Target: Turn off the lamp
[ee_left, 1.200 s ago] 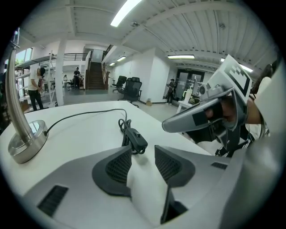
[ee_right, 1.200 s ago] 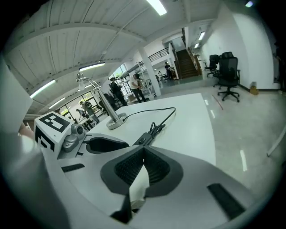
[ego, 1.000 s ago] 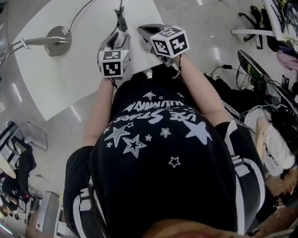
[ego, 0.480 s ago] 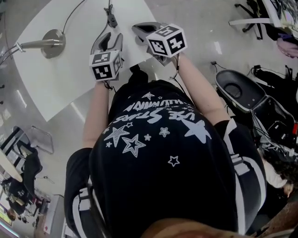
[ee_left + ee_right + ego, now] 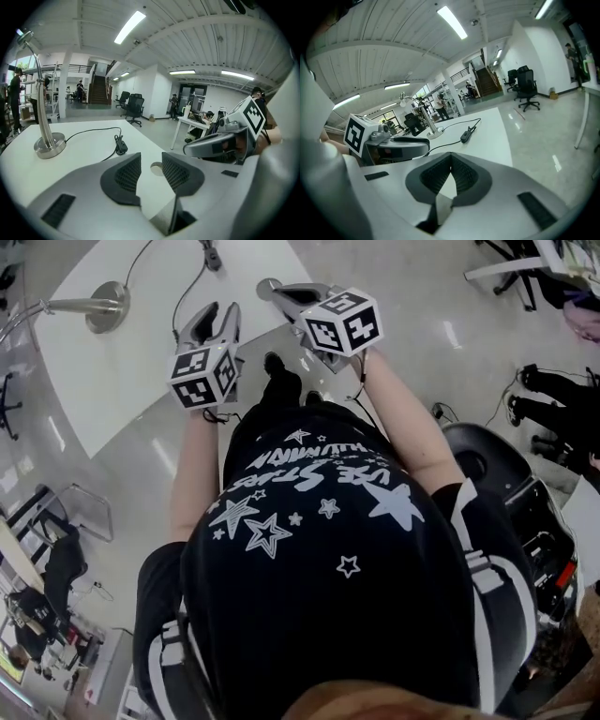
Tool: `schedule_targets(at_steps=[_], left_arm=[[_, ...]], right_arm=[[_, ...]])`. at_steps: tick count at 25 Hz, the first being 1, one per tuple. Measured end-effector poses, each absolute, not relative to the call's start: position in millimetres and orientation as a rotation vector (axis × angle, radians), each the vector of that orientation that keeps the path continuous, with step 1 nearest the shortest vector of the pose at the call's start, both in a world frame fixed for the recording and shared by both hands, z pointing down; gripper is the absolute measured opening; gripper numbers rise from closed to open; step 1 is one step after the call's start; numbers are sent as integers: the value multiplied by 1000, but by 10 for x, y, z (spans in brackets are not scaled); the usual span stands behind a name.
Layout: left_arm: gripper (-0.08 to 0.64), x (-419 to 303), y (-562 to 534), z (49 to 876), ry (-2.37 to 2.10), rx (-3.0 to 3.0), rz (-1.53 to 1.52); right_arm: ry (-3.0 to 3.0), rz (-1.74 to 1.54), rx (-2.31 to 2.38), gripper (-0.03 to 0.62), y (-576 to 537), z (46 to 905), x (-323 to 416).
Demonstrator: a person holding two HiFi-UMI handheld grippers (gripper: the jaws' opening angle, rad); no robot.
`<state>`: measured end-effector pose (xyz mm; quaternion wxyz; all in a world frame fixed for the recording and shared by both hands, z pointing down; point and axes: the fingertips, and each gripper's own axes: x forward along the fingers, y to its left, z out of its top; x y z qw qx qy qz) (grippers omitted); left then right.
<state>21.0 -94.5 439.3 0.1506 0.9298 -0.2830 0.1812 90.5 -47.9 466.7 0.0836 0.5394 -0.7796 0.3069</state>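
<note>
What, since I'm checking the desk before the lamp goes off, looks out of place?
Nothing stands out: the lamp stands upright on the white table, its cord and inline switch lying beside it, nothing spilled.

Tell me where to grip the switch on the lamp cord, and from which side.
Take the switch across its narrow width, at mid-body. It lies flat on the table with the cord leaving both ends, so coming from above with fingers on its long sides looks best.

I can read only "STARS" in white letters on the black cloth shirt with white stars (image 5: 337, 559); its other words look too jumbled.
</note>
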Motion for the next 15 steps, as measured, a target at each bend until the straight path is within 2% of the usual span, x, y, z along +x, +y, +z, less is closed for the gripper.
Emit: schedule_targets(at_steps=[6,9,15], left_arm=[[148,-82,-495,4160,-833,2685,438],[82,-134,-297,4063,-871,2692,404],[14,-206,21,3955,-938,2702,357]], right_arm=[[-2381,845,1602,6,-57,4437,657],[-2389,828,1585,6,122,4412,634],[-2434,801,1563,6,384,4402,550]])
